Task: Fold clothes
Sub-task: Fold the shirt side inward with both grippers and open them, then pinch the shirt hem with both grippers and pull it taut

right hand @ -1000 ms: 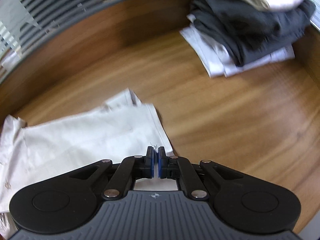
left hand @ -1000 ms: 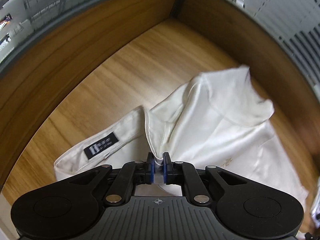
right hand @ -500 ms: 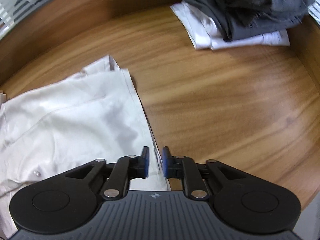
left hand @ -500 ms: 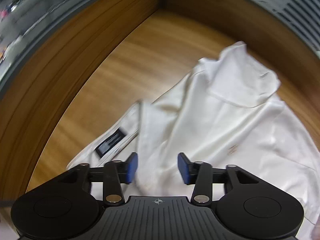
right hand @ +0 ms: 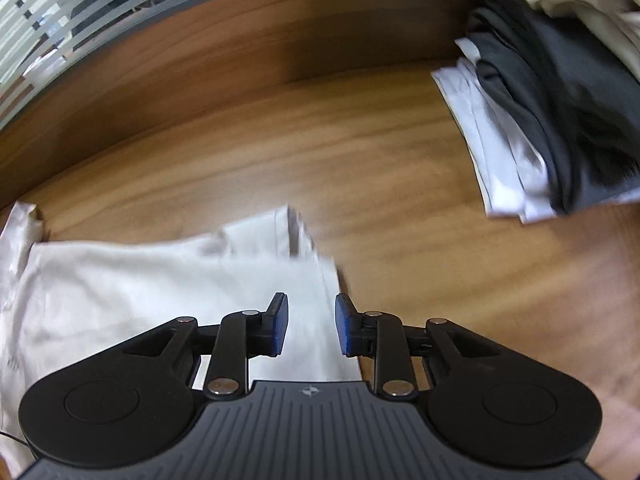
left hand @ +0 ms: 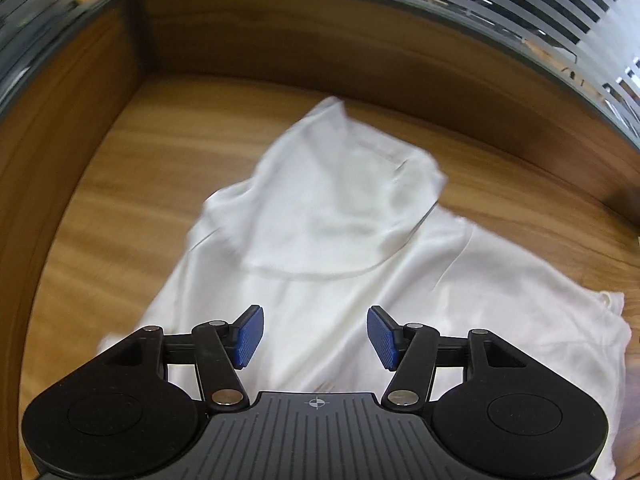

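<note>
Below, a white shirt [left hand: 328, 264] is spread on a wooden table [left hand: 132, 184], seen from two gripper cameras that look steeply down. In the left view, the left gripper [left hand: 315, 336] is held over the shirt, its blue pads [left hand: 250, 334] set wide apart and its jaws opening; cloth is seen between them from above, but nothing is gripped. One part of the shirt is folded over the rest, towards the far wooden wall [left hand: 360, 44]. The picture is blurred.

In the right view, the right gripper [right hand: 311, 324] is held over the shirt's right edge [right hand: 328, 280], where cloth meets bare wood. Its jaws are opening, though the gap is narrower than the left one's, and nothing is pressed between the pads [right hand: 280, 322]. At the far right of the table, well apart from the shirt, a pile of clothes [right hand: 552, 120] is stacked: white at the bottom, dark grey above it, and pale cloth on top.
</note>
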